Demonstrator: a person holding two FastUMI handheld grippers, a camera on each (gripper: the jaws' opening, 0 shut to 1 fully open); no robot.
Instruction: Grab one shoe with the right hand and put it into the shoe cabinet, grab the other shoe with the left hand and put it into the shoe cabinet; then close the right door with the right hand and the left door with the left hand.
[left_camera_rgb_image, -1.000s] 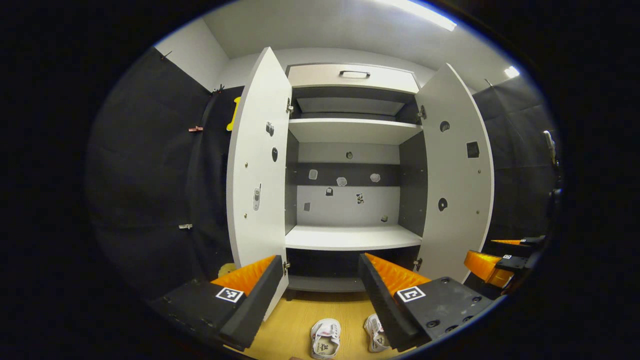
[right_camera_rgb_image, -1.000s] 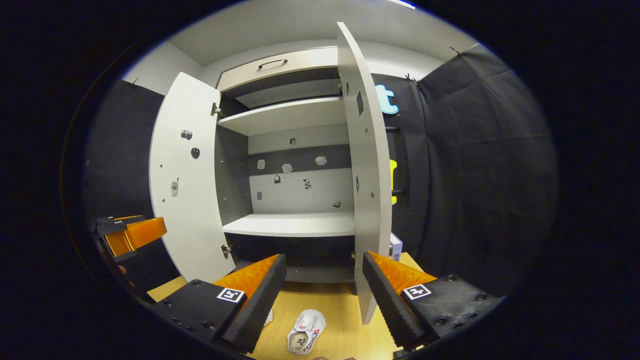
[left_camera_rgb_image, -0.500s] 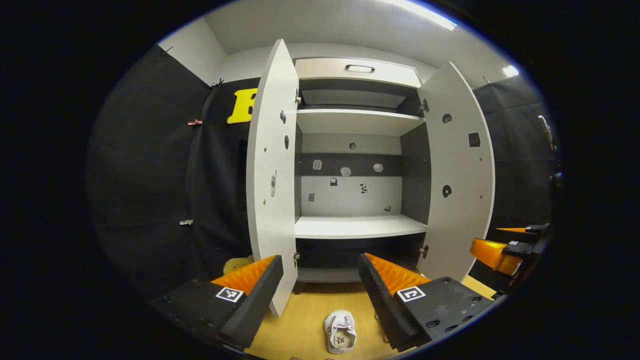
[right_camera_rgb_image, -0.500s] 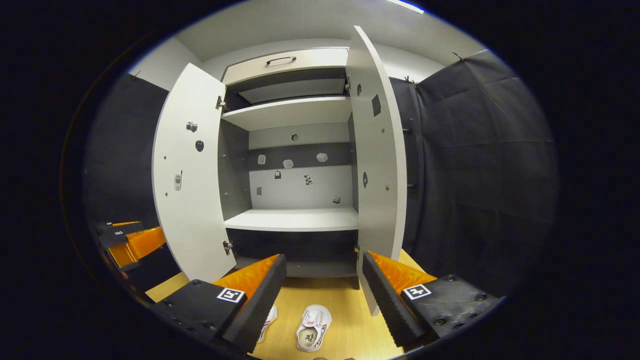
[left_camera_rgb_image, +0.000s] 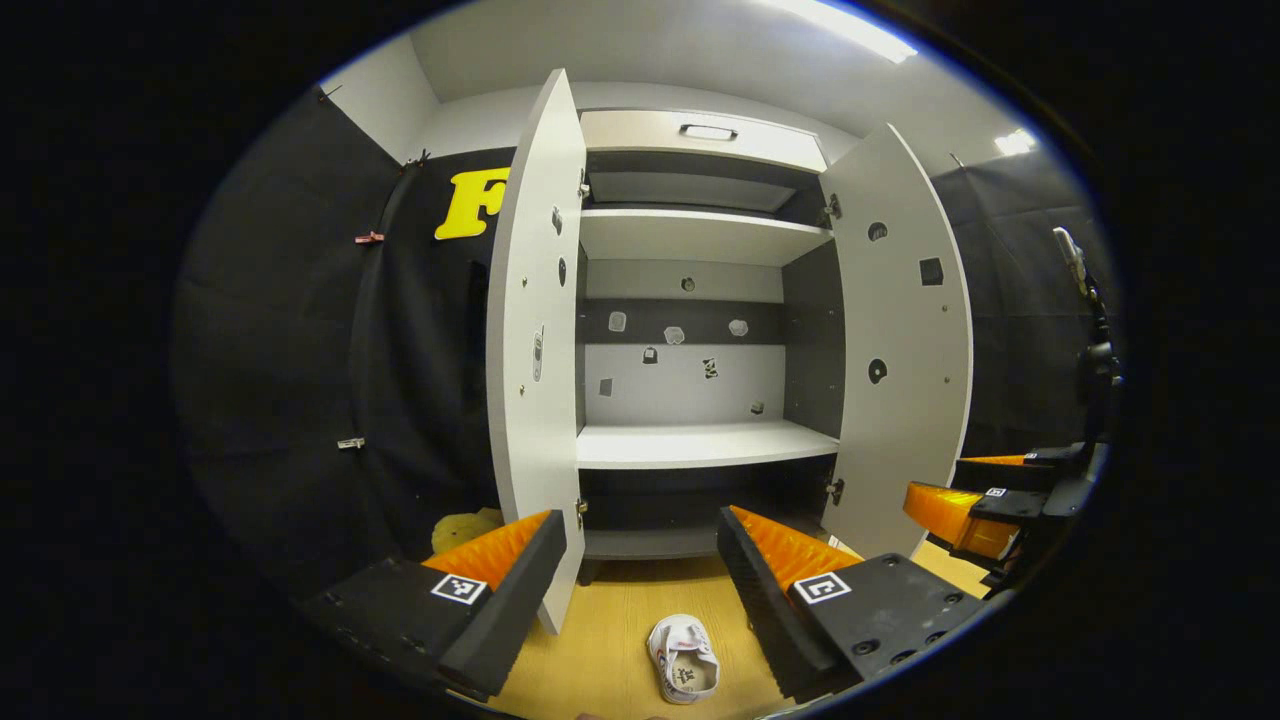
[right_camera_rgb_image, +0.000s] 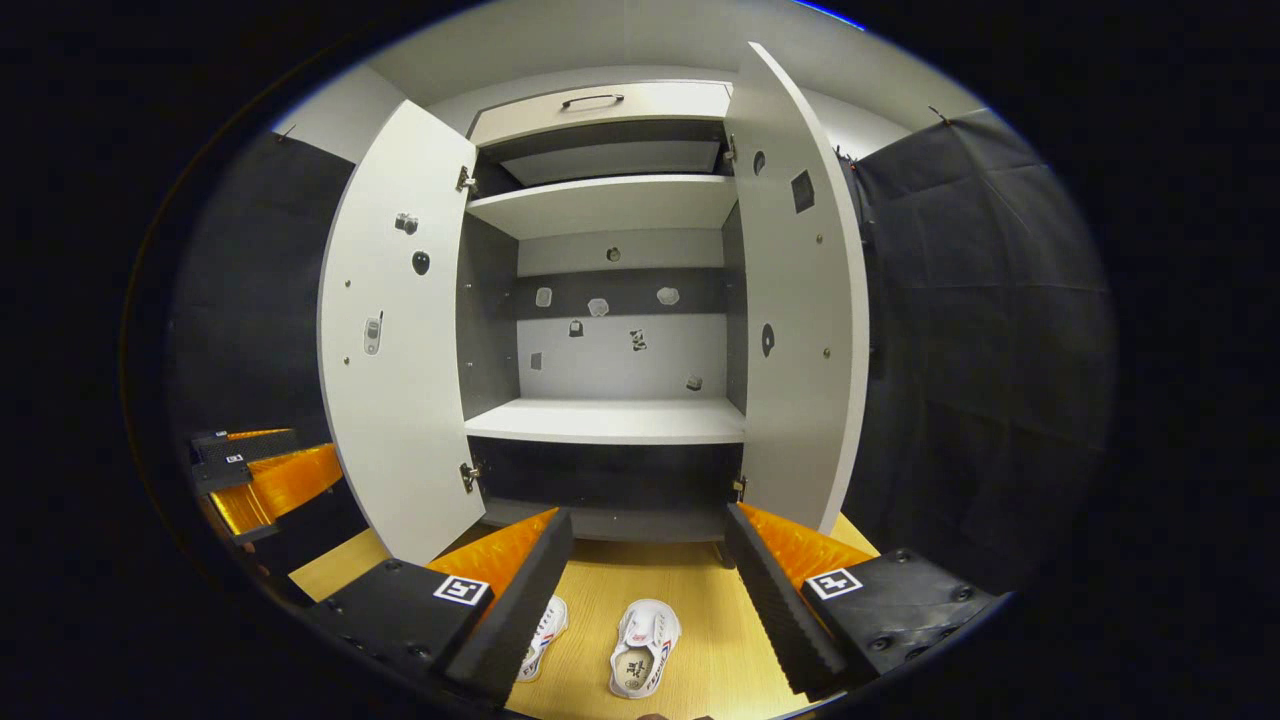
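Shoes lie on the wooden floor (right_camera_rgb_image: 700, 620) before the open shoe cabinet (right_camera_rgb_image: 610, 420). In the left gripper view, one white shoe (left_camera_rgb_image: 684, 658) sits at the bottom centre of the frame, below and between the spread fingers of the left gripper (left_camera_rgb_image: 640, 590), untouched. Both cabinet doors stand wide; the right gripper (left_camera_rgb_image: 975, 500) hovers at the right edge, released and empty. In the right gripper view, two shoes lie at the bottom centre: one (right_camera_rgb_image: 645, 648) between the parted fingers of the right gripper (right_camera_rgb_image: 648, 580), the other (right_camera_rgb_image: 545, 632) half hidden behind its left finger. The left gripper (right_camera_rgb_image: 265, 470) shows at the left edge.
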